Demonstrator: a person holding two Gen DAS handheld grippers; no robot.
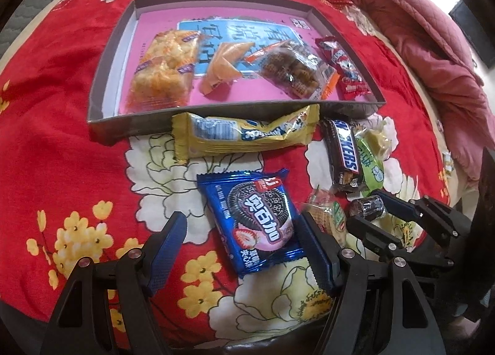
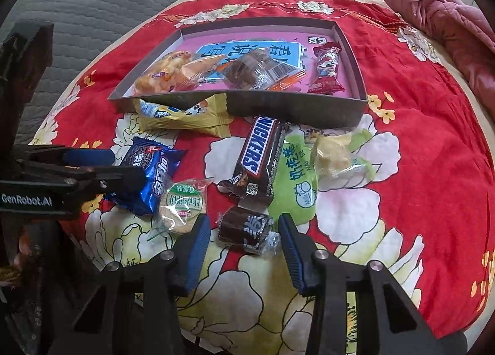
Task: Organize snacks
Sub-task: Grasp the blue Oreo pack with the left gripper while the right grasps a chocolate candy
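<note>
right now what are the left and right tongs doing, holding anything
Left tongs: open, straddling the blue Oreo pack, not clamped.
Right tongs: open, around the small dark wrapped candy, not gripping it.

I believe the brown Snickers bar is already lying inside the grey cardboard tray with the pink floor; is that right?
Not quite: the brown Snickers bar lies outside the grey cardboard tray, on the red floral cloth just in front of its near wall, as the right wrist view shows.

four snacks in tray (image 1: 102, 98), others (image 1: 247, 138) before it — loose
</note>
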